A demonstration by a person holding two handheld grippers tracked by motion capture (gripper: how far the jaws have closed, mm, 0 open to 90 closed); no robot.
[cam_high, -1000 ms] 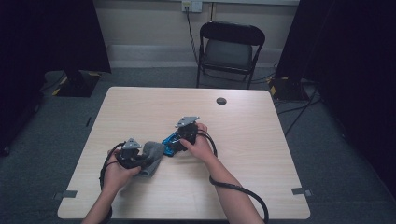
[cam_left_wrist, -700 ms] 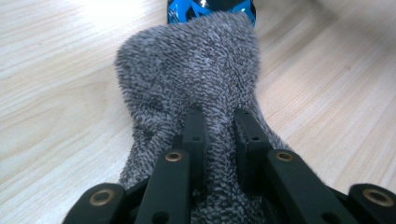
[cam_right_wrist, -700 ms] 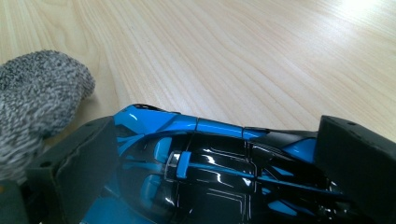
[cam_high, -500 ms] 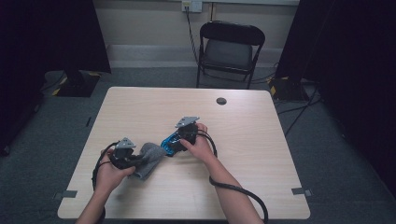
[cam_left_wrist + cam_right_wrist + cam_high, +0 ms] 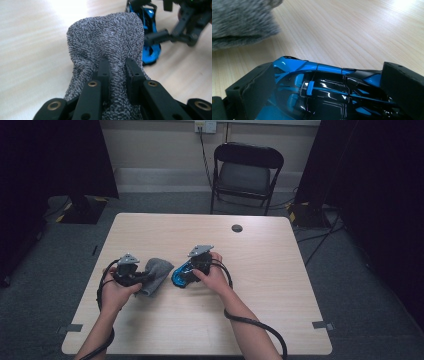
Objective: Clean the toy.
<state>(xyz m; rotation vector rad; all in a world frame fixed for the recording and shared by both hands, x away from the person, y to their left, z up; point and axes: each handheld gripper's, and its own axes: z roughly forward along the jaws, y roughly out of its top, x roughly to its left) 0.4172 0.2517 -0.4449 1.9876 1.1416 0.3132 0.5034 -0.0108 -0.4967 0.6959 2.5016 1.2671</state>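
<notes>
Pinching a grey terry cloth [image 5: 107, 47], the left gripper [image 5: 131, 276] has its 2 jaws pressed almost together on a gathered fold, and the cloth stands up ahead of them. The right gripper [image 5: 196, 268] clamps a blue and black toy car [image 5: 324, 90] from both sides, pads against its body. In the high view the cloth [image 5: 156, 273] lies between the 2 grippers, just left of the car [image 5: 181, 277] and close to it without clearly touching.

Beyond both grippers the table [image 5: 280, 285] is bare light wood; its far edge is well apart from them, and the near edge lies under the person's forearms. A small dark round disc [image 5: 237, 228] sits near the far edge, past the right gripper. No brand or writing can be read on the car or the cloth.

Grey carpet surrounds the table, with a black folding chair [image 5: 247, 170] behind it, a wall socket [image 5: 205, 126] above that, and dark curtains [image 5: 370, 180] at both sides.
</notes>
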